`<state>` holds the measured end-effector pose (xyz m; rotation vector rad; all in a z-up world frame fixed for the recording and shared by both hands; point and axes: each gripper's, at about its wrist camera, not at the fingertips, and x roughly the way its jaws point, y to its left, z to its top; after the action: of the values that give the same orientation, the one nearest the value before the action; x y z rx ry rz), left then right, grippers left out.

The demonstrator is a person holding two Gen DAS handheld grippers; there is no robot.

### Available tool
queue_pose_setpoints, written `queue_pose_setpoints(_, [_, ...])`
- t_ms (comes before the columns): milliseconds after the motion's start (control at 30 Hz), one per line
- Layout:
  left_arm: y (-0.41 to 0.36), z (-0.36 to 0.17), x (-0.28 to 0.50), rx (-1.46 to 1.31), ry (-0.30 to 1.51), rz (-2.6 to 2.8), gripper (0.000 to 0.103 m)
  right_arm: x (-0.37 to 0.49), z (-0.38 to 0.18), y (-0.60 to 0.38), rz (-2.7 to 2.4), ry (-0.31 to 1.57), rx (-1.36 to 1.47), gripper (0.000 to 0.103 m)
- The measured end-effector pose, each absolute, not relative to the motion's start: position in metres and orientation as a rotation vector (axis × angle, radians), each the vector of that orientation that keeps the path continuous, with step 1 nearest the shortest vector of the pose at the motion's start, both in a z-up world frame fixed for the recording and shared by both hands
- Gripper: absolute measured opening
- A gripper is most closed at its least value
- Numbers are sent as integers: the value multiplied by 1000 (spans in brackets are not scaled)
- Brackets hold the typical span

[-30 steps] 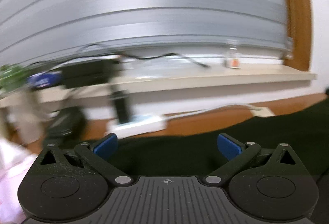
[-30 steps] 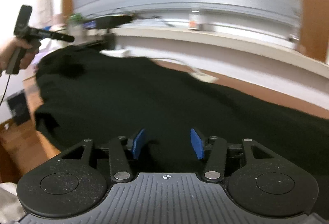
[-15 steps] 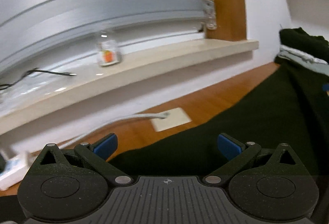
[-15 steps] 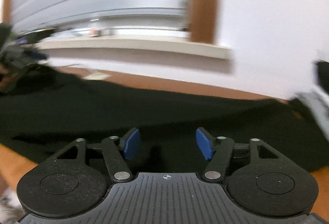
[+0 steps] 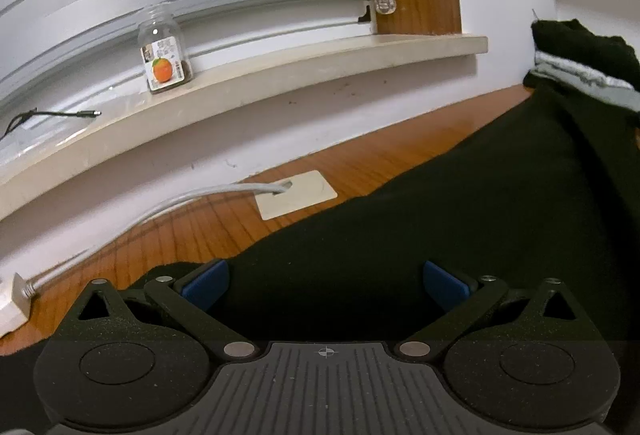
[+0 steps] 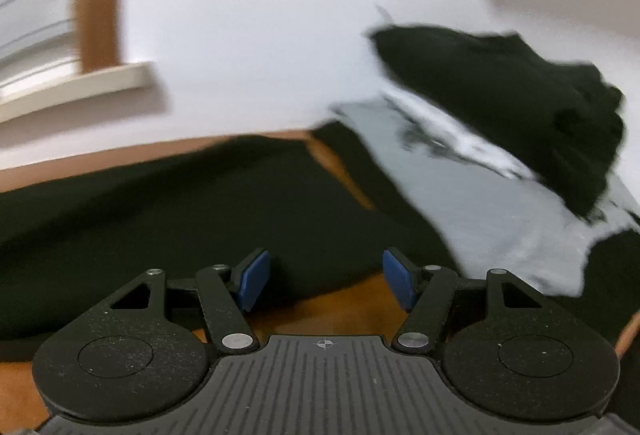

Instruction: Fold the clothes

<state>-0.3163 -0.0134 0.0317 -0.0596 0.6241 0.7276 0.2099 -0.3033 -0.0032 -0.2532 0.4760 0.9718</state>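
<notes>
A black garment lies spread flat on the wooden table. My left gripper hovers over its far-left edge, jaws wide open with nothing between the blue pads. In the right wrist view the same black garment stretches leftward. My right gripper stands open above its near corner and a strip of bare wood, gripping nothing. A pile of clothes sits to the right: a grey garment with a bunched black one on top.
A pale windowsill runs along the wall, bearing a small jar with an orange label. A grey cable runs into a white plate on the table. A white plug block sits at the left. Blinds cover the window.
Both views have swung to the right along the garment. The right gripper's jaws stand a little wider than one second ago. The pile of clothes has come into the right view.
</notes>
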Motion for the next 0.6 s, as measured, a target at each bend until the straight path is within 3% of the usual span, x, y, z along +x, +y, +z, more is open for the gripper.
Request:
queue_pose_setpoints(200, [-13,32,-314,-54,634,722,103,244,-12,-298,975,585,-153,60])
queue_pose_setpoints(267, [-12,32,-315,-59,632,720,103,245,-9,-294,975,549,-164,39])
queue_pose_setpoints(300, [-12,32,-315,-61,632,719,103,245,-7,-292,972,531,-179,15])
queue_pose_setpoints(500, [-12,32,-315,-57,632,719,103,233,29,-288,971,303,-255,10])
queue_pose_setpoints(600, [-12,31,-315,-57,632,717,103,242,38,-288,932,299,-305,10])
